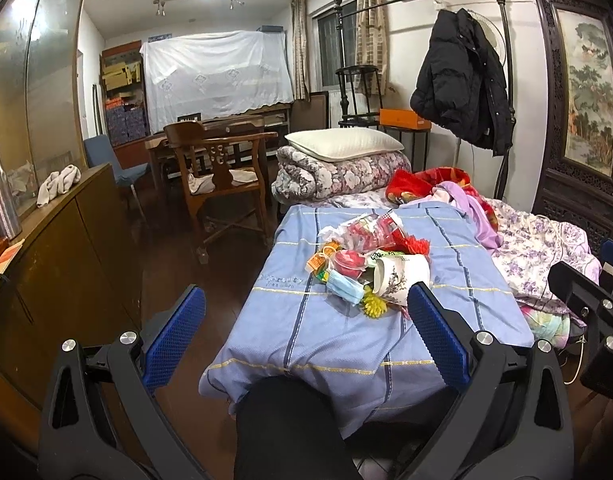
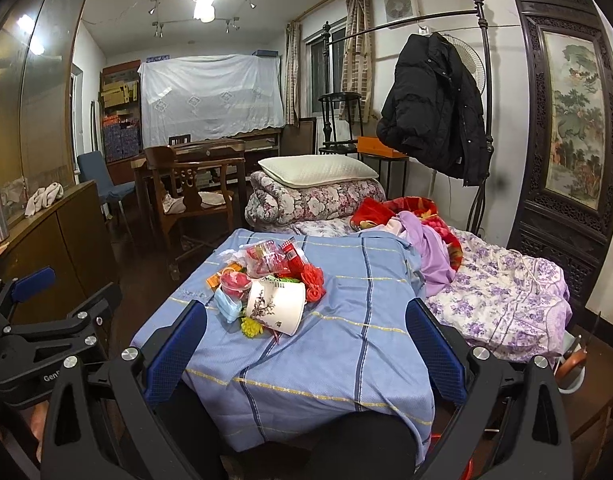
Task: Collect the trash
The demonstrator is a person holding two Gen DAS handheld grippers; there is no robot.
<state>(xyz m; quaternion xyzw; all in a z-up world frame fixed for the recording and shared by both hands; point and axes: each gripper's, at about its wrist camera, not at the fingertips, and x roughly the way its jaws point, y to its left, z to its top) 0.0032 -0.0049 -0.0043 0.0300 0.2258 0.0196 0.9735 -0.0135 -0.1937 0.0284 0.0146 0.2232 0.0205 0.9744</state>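
Note:
A heap of trash lies on the blue checked sheet point(image 1: 346, 336) of the bed. It holds a tipped white paper cup with a flower print point(image 1: 402, 278), a blue face mask point(image 1: 346, 286), a yellow spiky piece point(image 1: 372, 306), a red round lid point(image 1: 348, 260) and clear red wrappers point(image 1: 370, 230). My left gripper point(image 1: 306, 304) is open and empty, short of the heap. My right gripper point(image 2: 306, 314) is open and empty, with the cup point(image 2: 276, 304) and mask point(image 2: 228, 306) just beyond its fingers. The right gripper also shows at the left wrist view's right edge point(image 1: 586, 300).
A wooden cabinet point(image 1: 66, 240) with a steel bottle point(image 1: 2, 196) stands left. A wooden chair point(image 1: 222, 176) and dark floor lie between it and the bed. Folded quilts with a pillow point(image 1: 342, 144), loose clothes point(image 1: 478, 208), a black coat point(image 1: 462, 80) on the bedframe and a carved screen point(image 1: 578, 92) are behind.

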